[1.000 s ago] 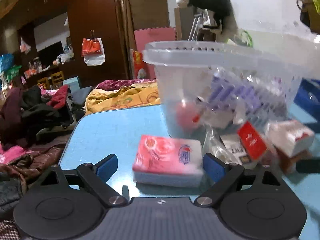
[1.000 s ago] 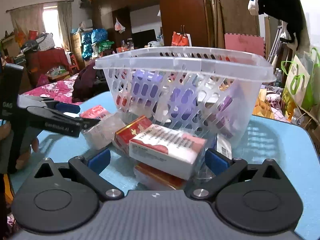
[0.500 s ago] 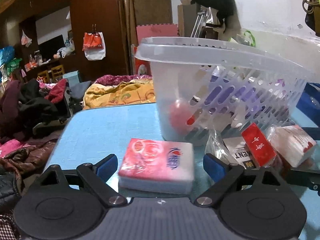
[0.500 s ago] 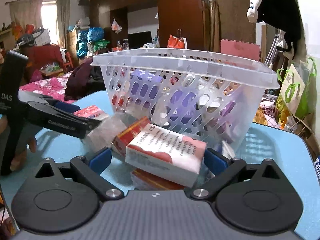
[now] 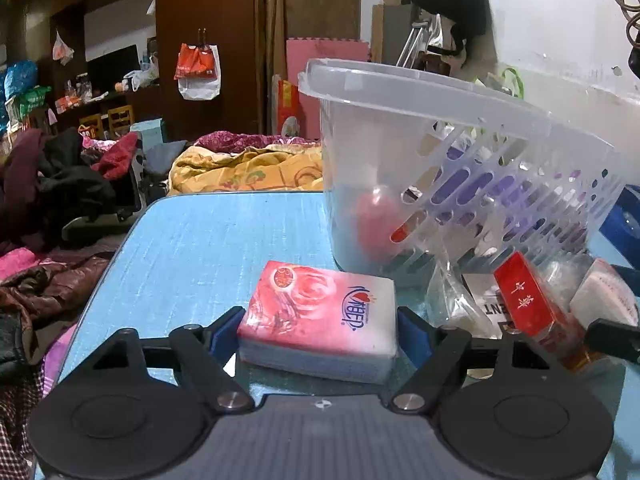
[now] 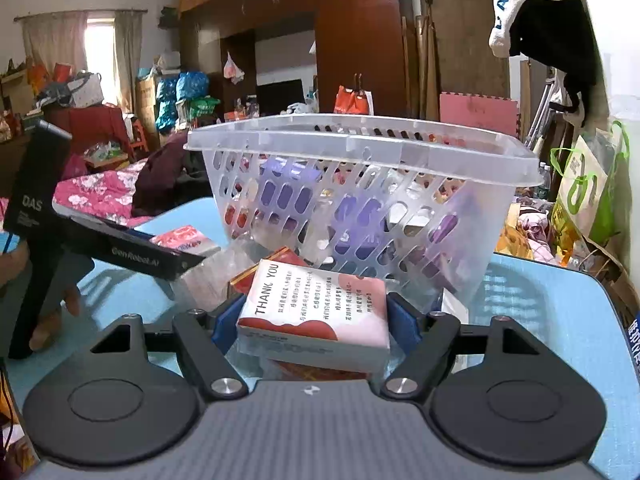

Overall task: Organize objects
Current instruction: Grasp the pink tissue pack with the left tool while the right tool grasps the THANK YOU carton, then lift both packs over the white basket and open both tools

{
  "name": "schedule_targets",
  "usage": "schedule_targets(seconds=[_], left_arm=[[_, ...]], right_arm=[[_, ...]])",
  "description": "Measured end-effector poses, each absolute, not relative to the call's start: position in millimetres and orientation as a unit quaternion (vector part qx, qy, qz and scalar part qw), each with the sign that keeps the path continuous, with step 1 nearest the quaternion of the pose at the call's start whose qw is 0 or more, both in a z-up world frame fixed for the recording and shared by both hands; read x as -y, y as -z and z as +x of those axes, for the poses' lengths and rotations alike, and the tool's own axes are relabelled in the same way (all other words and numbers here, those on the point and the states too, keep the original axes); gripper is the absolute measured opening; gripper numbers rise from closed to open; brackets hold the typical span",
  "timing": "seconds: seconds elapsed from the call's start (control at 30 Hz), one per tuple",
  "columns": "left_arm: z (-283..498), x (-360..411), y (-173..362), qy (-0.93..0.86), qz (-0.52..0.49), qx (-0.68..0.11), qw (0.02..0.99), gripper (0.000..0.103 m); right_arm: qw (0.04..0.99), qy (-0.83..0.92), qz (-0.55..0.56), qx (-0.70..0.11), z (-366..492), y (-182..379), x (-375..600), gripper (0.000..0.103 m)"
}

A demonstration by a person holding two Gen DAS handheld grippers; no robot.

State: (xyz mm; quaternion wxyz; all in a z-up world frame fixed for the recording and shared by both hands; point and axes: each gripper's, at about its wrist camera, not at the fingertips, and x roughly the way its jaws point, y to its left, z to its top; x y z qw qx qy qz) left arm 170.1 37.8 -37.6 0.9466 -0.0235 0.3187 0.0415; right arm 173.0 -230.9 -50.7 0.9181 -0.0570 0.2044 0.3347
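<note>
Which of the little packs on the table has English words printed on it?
The pack between the right gripper's fingers: it reads "THANK YOU". The rose-printed pack doesn't.

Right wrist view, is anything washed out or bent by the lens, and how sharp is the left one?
Right wrist view: the window is blown out to white, and the basket rim bows under fisheye distortion. Left wrist view: the tissue pack is sharp, the red box slightly soft, the wall glaring bright.
</note>
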Motion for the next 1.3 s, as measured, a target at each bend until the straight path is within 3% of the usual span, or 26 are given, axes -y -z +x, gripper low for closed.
schedule_targets(seconds=[0.47, 0.7, 0.97, 1.03, 1.1, 1.17, 1.3], left_arm=[[89.3, -32.2, 2.8, 0.022, -0.080, -0.154, 0.985, 0.078], [108.9, -12.1, -70.4, 0.045, -0.070, -0.111, 0.990, 0.078], [208.5, -0.1, -97.3, 0.028, -0.082, -0.168, 0.982, 0.078], [228.6, -0.2, -89.5, 0.045, -0.090, -0.193, 0.976, 0.085], [240.8, -5.8, -79.3, 0.057, -0.114, -0.229, 0.965, 0.088], [246.2, -6.5, -72.6, 0.057, -0.119, -0.249, 0.960, 0.088], [217.6, 0.0, -70.9, 0.041, -0.068, -0.205, 0.975, 0.103]], right_arm=[[0.933, -0.344, -0.035, -0.103, 142.2, 37.5, 253.6, 0.076], [0.943, -0.327, -0.059, -0.024, 138.4, -41.3, 256.3, 0.076], [0.948, -0.294, -0.083, -0.089, 237.1, -80.4, 225.4, 0.077], [0.947, -0.294, -0.077, -0.102, 249.1, -75.4, 222.6, 0.081], [0.945, -0.298, -0.070, -0.116, 256.3, -71.9, 223.0, 0.100], [0.946, -0.296, -0.056, -0.121, 252.7, -68.7, 233.8, 0.102], [0.946, -0.304, -0.033, -0.110, 228.8, -70.6, 257.3, 0.103]])
